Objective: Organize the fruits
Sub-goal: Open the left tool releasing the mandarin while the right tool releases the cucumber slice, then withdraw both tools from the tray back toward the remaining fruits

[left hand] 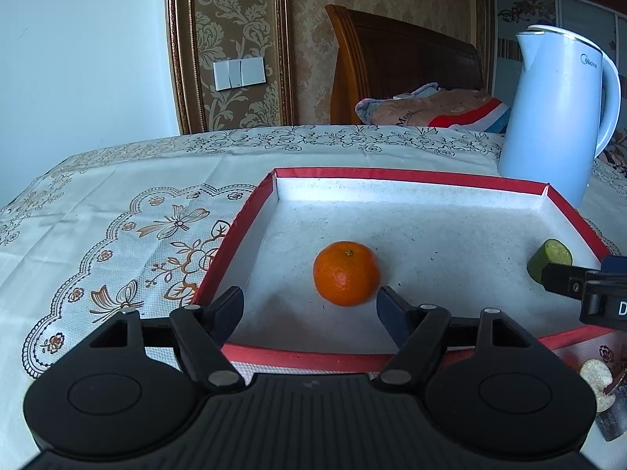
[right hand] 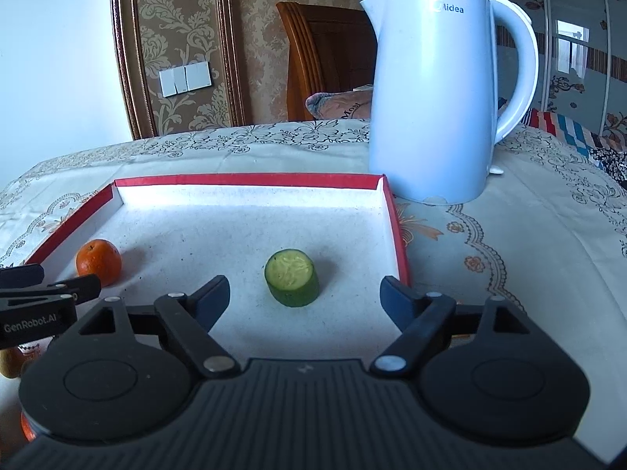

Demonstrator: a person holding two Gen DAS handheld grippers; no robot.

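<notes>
Presently, findings ran left to right across the table as follows.

Tablecloth: patterned, lying flat under everything.

Tray: shallow, red-rimmed, white-lined, set on the cloth.

Left gripper: jaws stood wide apart and held nothing; the tips hung over the near edge of the tray.

Orange: resting free on the tray floor toward its left side, just ahead of the left gripper's tips, the right-hand tip close beside it.

Cucumber piece: a short green stub standing on end, cut face up, in the right part of the tray, well apart from the orange.

Right gripper: jaws spread wide and empty, the stub sitting loose just beyond them.

Kettle: pale blue, standing on the cloth just behind the tray's far right corner.

Risk, orange: judged likely to roll if a nearby fingertip nudged it on withdrawal.

Risk, stub: a brushing finger could tip it onto its side.

Risk, tray: light-looking; a catch on the rim might drag it.
</notes>
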